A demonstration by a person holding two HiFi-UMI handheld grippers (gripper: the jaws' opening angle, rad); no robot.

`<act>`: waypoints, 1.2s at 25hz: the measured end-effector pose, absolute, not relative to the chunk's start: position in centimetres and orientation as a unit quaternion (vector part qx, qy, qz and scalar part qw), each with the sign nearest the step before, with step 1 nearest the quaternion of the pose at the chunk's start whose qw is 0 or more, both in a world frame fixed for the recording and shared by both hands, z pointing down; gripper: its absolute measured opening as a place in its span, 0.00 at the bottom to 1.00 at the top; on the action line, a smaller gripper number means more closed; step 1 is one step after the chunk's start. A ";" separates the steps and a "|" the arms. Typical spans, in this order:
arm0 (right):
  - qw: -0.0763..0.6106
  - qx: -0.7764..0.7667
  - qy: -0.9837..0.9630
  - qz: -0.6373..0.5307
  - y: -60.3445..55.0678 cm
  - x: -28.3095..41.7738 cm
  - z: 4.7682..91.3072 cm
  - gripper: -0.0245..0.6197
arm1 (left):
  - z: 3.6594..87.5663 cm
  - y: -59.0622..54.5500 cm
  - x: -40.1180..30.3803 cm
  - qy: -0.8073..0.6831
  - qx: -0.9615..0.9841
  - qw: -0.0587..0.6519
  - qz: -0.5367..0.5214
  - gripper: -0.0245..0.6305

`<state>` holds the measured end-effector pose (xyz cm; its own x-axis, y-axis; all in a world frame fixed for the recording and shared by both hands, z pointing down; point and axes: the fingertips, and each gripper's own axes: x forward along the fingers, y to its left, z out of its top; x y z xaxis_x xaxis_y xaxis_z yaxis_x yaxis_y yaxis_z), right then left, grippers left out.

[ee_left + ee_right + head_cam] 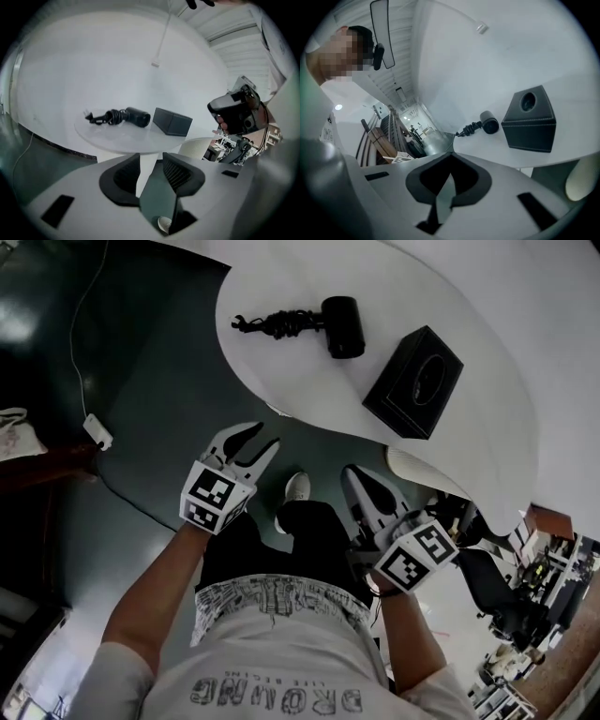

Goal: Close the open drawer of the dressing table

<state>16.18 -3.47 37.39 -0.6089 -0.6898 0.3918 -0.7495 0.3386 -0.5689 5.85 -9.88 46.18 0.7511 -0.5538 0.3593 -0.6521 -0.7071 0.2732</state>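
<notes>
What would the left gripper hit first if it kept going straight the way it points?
Probably the near rim of the white tabletop, short of the hair dryer. The left gripper is open and empty, but depth is unclear.

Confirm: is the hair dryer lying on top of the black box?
No, the hair dryer lies on the white tabletop beside the black box, with a gap between them.
</notes>
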 end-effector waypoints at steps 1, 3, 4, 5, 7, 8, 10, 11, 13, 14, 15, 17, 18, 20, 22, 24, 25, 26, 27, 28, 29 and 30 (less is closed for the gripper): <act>0.038 0.441 -0.818 0.368 -3.3 16.0 36.7 0.05 | 44.5 -9.7 5.4 -0.333 0.916 0.185 0.123 0.29; 0.031 0.442 -0.820 0.363 -3.0 15.7 35.3 0.05 | 41.8 -9.0 4.7 -0.336 0.919 0.170 0.118 0.29; 0.029 0.442 -0.821 0.360 -2.9 15.4 34.6 0.05 | 40.5 -8.7 4.3 -0.337 0.921 0.161 0.114 0.29; 0.026 0.441 -0.823 0.357 -2.8 15.2 33.9 0.05 | 39.2 -8.4 4.1 -0.337 0.923 0.151 0.107 0.29; 0.021 0.440 -0.827 0.349 -2.6 14.7 32.4 0.05 | 36.2 -8.1 3.6 -0.336 0.928 0.132 0.094 0.29; 0.019 0.440 -0.829 0.345 -2.5 14.4 31.7 0.05 | 34.8 -7.9 3.4 -0.336 0.929 0.126 0.089 0.29; 0.014 0.439 -0.833 0.338 -2.2 14.1 30.2 0.05 | 32.2 -7.6 2.9 -0.340 0.930 0.115 0.081 0.29; 0.013 0.439 -0.834 0.334 -2.1 14.0 29.6 0.05 | 31.0 -7.5 2.7 -0.342 0.930 0.110 0.076 0.29; 0.012 0.438 -0.837 0.327 -1.9 13.8 28.4 0.05 | 28.6 -7.1 2.3 -0.347 0.930 0.101 0.066 0.29; 0.011 0.438 -0.839 0.324 -1.9 13.8 27.8 0.05 | 27.5 -6.9 2.1 -0.348 0.930 0.097 0.062 0.29; 0.010 0.438 -0.840 0.321 -1.9 13.7 27.3 0.05 | 26.5 -6.8 2.0 -0.350 0.931 0.092 0.057 0.29; 0.007 0.439 -0.842 0.315 -1.9 13.6 26.4 0.05 | 24.9 -6.6 1.8 -0.351 0.931 0.084 0.050 0.29; 0.005 0.439 -0.843 0.311 -1.9 13.6 26.0 0.05 | 24.2 -6.5 1.7 -0.351 0.932 0.080 0.047 0.29; 0.002 0.439 -0.845 0.306 -1.8 13.5 25.3 0.05 | 23.1 -6.1 1.6 -0.348 0.933 0.074 0.044 0.29; 0.000 0.439 -0.846 0.305 -1.6 13.3 24.9 0.05 | 22.3 -5.5 1.4 -0.346 0.934 0.071 0.043 0.28; -0.004 0.438 -0.846 0.304 -1.5 13.2 24.5 0.05 | 21.7 -5.1 1.2 -0.347 0.934 0.070 0.042 0.28; -0.006 0.437 -0.847 0.304 -1.5 13.1 24.3 0.05 | 21.4 -5.0 1.0 -0.348 0.934 0.070 0.042 0.27; -0.008 0.436 -0.848 0.302 -1.4 13.0 24.1 0.05 | 21.1 -4.8 0.9 -0.349 0.934 0.069 0.040 0.27; -0.009 0.435 -0.849 0.301 -1.4 12.9 23.8 0.05 | 20.8 -4.6 0.7 -0.350 0.933 0.068 0.039 0.26; -0.010 0.434 -0.850 0.299 -1.3 12.8 23.6 0.05 | 20.5 -4.4 0.6 -0.352 0.933 0.068 0.037 0.26; -0.010 0.432 -0.851 0.298 -1.3 12.6 23.4 0.05 | 20.3 -4.2 0.4 -0.353 0.932 0.068 0.036 0.26; -0.010 0.430 -0.853 0.296 -1.3 12.4 23.2 0.05 | 20.2 -4.1 0.3 -0.355 0.932 0.068 0.036 0.25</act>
